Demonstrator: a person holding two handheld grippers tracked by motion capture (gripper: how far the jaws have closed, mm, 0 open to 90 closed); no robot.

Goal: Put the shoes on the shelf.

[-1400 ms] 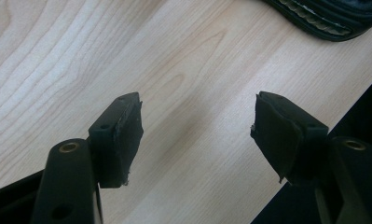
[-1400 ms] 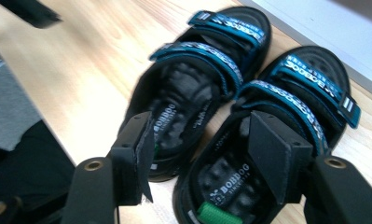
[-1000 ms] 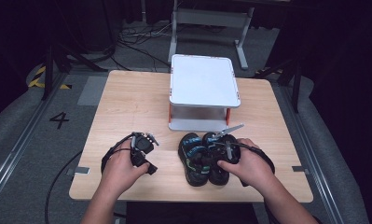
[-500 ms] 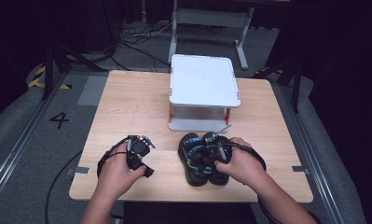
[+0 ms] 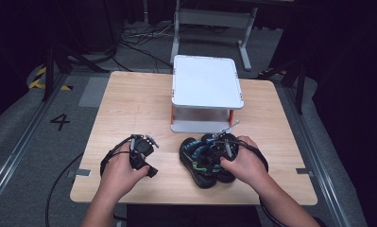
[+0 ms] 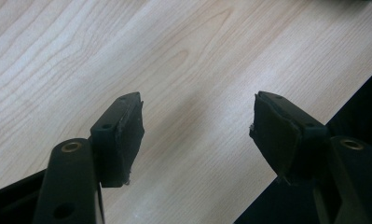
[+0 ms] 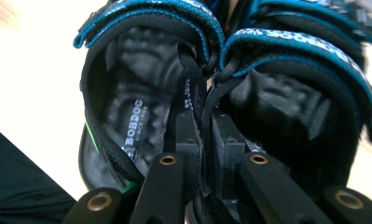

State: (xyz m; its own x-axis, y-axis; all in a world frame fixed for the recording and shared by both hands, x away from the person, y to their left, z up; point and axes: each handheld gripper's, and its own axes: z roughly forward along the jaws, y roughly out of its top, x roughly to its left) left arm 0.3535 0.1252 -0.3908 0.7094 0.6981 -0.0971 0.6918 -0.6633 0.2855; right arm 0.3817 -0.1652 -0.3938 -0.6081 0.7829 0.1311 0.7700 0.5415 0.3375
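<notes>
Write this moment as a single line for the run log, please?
left gripper: open, over bare table | right gripper: jaws shut on sandal straps | sandals: pair on table before white stand

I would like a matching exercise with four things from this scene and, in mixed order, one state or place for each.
Things:
1. left gripper
2. right gripper
3. white stand
4. pair of sandals

States or places:
A. far middle of the table
B. jaws apart over bare wood
C. black with blue straps
D. jaws shut on sandal straps

Pairs: 1-B, 2-D, 3-A, 4-C
</notes>
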